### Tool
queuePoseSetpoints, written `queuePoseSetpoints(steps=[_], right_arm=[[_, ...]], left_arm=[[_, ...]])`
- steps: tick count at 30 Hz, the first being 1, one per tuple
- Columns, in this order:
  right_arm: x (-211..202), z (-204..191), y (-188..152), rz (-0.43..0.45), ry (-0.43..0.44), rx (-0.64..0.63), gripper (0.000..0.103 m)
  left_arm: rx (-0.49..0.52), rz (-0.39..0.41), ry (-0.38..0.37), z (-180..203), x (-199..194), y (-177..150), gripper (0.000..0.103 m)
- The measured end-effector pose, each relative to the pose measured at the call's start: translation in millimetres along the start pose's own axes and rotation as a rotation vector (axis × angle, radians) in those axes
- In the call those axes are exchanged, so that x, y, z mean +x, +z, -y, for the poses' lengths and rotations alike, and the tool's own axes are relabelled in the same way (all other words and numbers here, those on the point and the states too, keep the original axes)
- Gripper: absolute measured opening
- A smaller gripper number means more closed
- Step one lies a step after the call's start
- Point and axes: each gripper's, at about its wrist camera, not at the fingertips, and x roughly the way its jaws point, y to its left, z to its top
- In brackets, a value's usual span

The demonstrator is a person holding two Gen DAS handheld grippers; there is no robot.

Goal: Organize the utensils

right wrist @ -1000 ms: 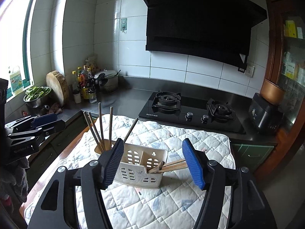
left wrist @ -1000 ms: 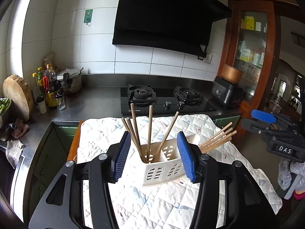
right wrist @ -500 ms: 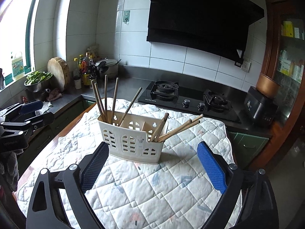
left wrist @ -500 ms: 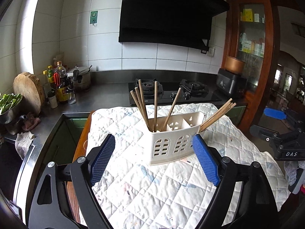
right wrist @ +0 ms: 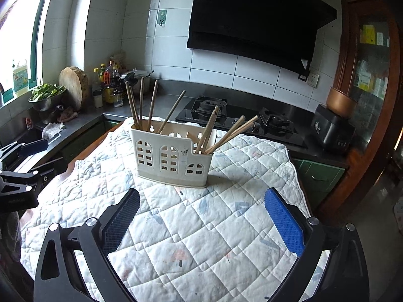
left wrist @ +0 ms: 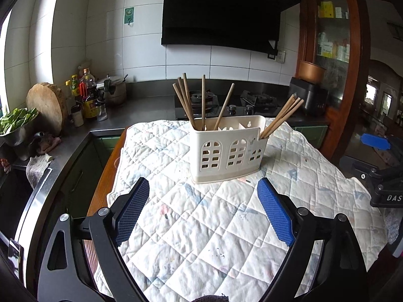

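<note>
In the left wrist view, the left tongs [left wrist: 203, 211] are wide apart with nothing between them; they have just been opening. A white holder [left wrist: 228, 151] stands upright on the quilted cloth [left wrist: 201, 239] that covers the surface, a little past the fingertips and not touching them. Brown chopsticks [left wrist: 194, 105] stick up from its left end, and more chopsticks [left wrist: 282, 118] lean out at its right end. The other tongs [left wrist: 375, 142] show at the right edge. In the right wrist view, the right tongs [right wrist: 202, 210] are also spread wide and empty, and have just been opening. Behind the holder [right wrist: 173, 154] are a black stove [right wrist: 241, 123], bottles [right wrist: 108, 83] and a round wooden board [right wrist: 74, 88].
</note>
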Motion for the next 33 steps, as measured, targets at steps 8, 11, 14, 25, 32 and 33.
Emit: queuePoseSetpoints(steps=[8,11,14,25,32,33], right_arm=[[-9.8,-14.5,-34.5,-0.009,-0.051,-0.023,0.096],[-10.7,-14.9,-44.0,-0.022,-0.046,-0.012,0.096],[-10.8,-11.9,-51.5,-0.033,-0.028,0.029,0.096],[-11.6,-5.5,-67.6,-0.062,-0.004,0.113,0.096],[-8.9,-6.0,-70.4,-0.071,0.003,0.116,0.096],[-8.9,-6.0,-70.4,-0.071,0.004,0.117,0.096]], left_arm=[[-0.03,-0.032,0.001,0.5,-9.7,-28.4,0.087],[-0.028,-0.037,0.021,-1.2,-12.9,-34.9,0.087],[-0.031,-0.044,0.033,-3.2,-15.4,-38.9,0.087],[-0.023,-0.062,0.044,-5.2,-21.7,-50.9,0.087],[-0.017,-0.076,0.045,-3.9,-20.5,-54.7,0.087],[-0.016,-0.077,0.045,-3.9,-20.4,-55.1,0.087]])
